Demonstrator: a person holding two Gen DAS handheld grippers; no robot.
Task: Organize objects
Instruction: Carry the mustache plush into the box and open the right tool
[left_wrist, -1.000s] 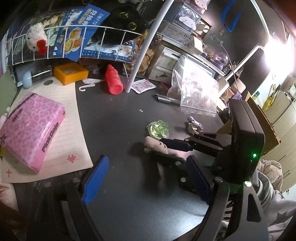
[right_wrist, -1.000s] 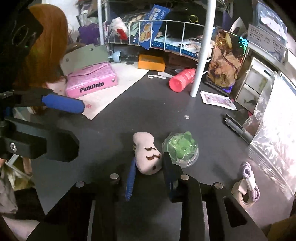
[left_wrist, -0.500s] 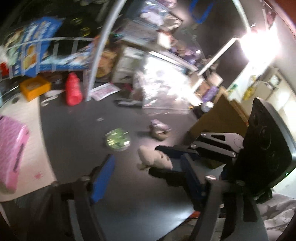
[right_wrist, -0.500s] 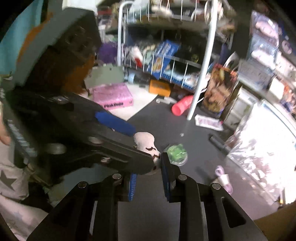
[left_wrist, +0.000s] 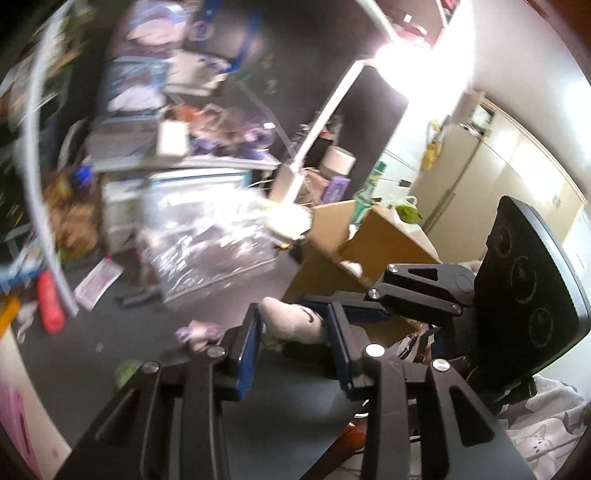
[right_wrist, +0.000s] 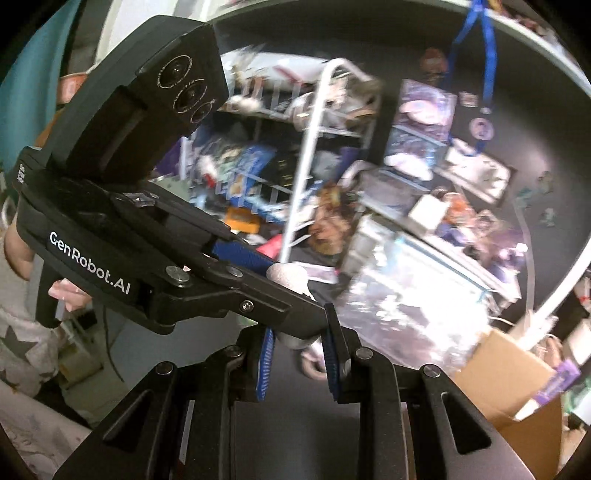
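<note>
has lifted the plush toy (left_wrist: 291, 325) clear of the table (left_wrist: 147, 325), where it lay a second ago beside the green container (left_wrist: 125, 371). carries it in the air now, near the cardboard box (left_wrist: 369, 243) at the table's edge. keeps the right gripper (right_wrist: 298, 354) pinching the toy, with the same narrow gap between its fingers as before. has swung the left gripper (left_wrist: 294, 347) in from well apart and narrowed its fingers, so the blue pads (left_wrist: 251, 354) now flank the toy on both sides. reads as a hand-over from right to left, or a two-handed carry toward a new place; hard to say which.

cannot tell whether the left fingers already press the toy or only sit just beside it. shows only the toy's pale tip and a bit of its underside in the right wrist view, the rest covered by the left gripper's body. smears the shelves, the clear plastic bag (left_wrist: 207, 251) and the red bottle (left_wrist: 50, 306) with motion blur. hides the inside of the cardboard box.
</note>
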